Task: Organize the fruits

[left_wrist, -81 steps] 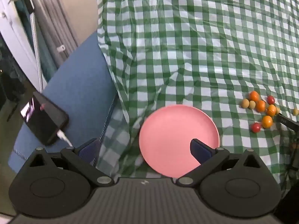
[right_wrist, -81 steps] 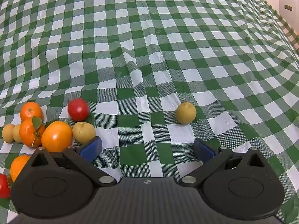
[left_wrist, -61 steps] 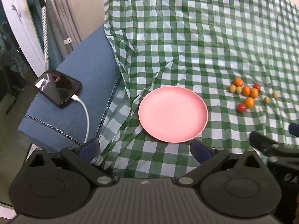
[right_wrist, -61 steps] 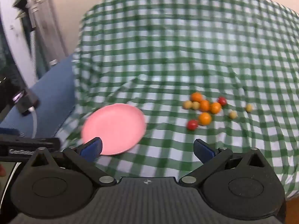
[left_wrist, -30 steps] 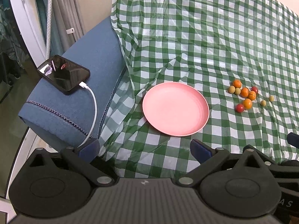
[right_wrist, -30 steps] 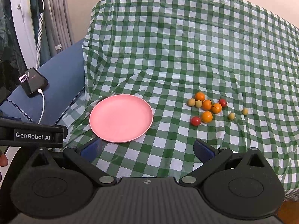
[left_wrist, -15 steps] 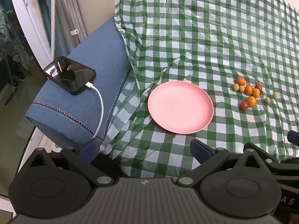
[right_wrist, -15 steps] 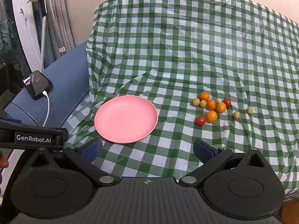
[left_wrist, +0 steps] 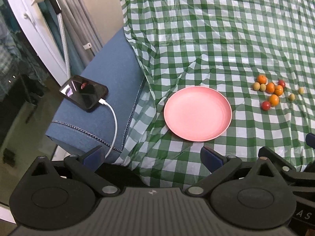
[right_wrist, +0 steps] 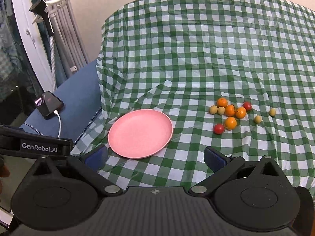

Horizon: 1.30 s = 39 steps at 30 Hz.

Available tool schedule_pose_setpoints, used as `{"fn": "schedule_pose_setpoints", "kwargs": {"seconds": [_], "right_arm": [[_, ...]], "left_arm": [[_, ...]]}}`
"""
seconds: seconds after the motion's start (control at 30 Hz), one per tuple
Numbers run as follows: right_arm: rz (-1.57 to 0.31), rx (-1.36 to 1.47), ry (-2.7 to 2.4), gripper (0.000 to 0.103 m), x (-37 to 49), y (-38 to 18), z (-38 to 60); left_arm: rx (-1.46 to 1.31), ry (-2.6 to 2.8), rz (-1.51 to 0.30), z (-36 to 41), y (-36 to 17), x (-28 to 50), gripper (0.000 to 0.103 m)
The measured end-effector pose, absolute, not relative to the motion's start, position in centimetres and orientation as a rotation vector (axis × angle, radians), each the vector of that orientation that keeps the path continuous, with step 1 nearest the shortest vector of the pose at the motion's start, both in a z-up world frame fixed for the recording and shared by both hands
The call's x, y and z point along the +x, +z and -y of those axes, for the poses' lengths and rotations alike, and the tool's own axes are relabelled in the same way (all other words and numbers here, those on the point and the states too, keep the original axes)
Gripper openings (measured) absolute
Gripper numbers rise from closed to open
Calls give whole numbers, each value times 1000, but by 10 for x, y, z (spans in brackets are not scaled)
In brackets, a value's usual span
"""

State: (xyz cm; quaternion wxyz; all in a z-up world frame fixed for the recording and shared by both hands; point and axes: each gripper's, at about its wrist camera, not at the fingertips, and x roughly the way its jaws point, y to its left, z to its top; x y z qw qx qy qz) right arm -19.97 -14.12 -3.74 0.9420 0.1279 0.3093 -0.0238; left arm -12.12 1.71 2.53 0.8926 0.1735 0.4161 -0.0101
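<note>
Left hand-held gripper and right hand-held gripper: jaws wide, empty. Pink plate bare; fruits clustered beside it.

Matt pink plate — glossy (creased) plastic tablecloth.

I have the left gripper held level with its jaws spread wide and nothing between the blue pads. My right gripper sits the same way, fingers apart and empty. The two are side by side: the left one's body shows at the left edge of the right wrist view, the right one's at the right edge of the left.
</note>
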Motion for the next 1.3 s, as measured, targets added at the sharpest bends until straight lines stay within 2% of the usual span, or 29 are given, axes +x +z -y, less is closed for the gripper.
{"fn": "schedule_pose_setpoints", "kwargs": {"seconds": [0.67, 0.9, 1.1, 1.3], "right_arm": [[-674, 401, -29, 103, -196, -58, 168], [-620, 485, -302, 103, -191, -75, 227], [-599, 385, -523, 102, -175, -112, 292], [-639, 230, -596, 102, -132, -160, 353]], "left_arm": [[436, -7, -928, 9, 10, -116, 103], [398, -112, -983, 32, -5, -96, 103], [344, -275, -1014, 85, -32, -54, 103], [405, -449, -1026, 167, -93, -8, 103]]}}
